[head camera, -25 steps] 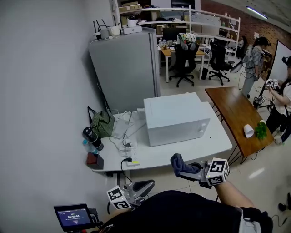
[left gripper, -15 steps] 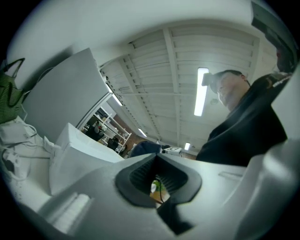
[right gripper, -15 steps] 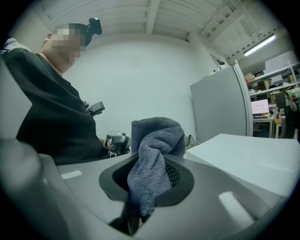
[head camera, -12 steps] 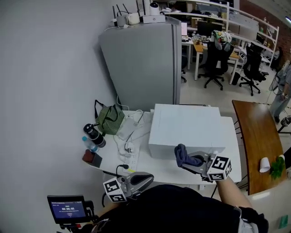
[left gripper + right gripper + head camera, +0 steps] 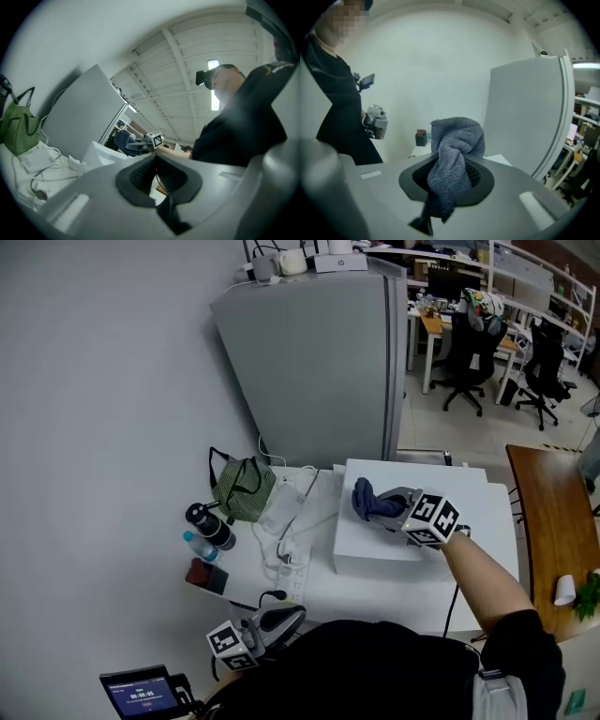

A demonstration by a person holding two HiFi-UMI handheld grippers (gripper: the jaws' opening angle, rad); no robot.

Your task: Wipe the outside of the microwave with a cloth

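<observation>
The white microwave (image 5: 445, 521) stands on the white table (image 5: 375, 587), in front of a grey fridge. My right gripper (image 5: 382, 507) is shut on a blue-grey cloth (image 5: 367, 500) and holds it over the left part of the microwave's top. In the right gripper view the bunched cloth (image 5: 452, 159) fills the jaws. My left gripper (image 5: 281, 622) hangs low by the table's front edge, close to my body, shut with nothing in it. The left gripper view shows its pads (image 5: 143, 173) pressed together, and beyond them the cloth (image 5: 123, 139) over the microwave (image 5: 101, 152).
The tall grey fridge (image 5: 323, 362) stands right behind the microwave. Left of the microwave lie a green bag (image 5: 242, 488), a dark bottle (image 5: 211, 526), a power strip with cables (image 5: 291, 554) and a small red box (image 5: 206, 576). A brown wooden table (image 5: 558, 521) is at the right.
My right gripper carried the cloth from the table's front edge up over the microwave's top. The head view shifted closer. The left gripper stayed low by my body.
</observation>
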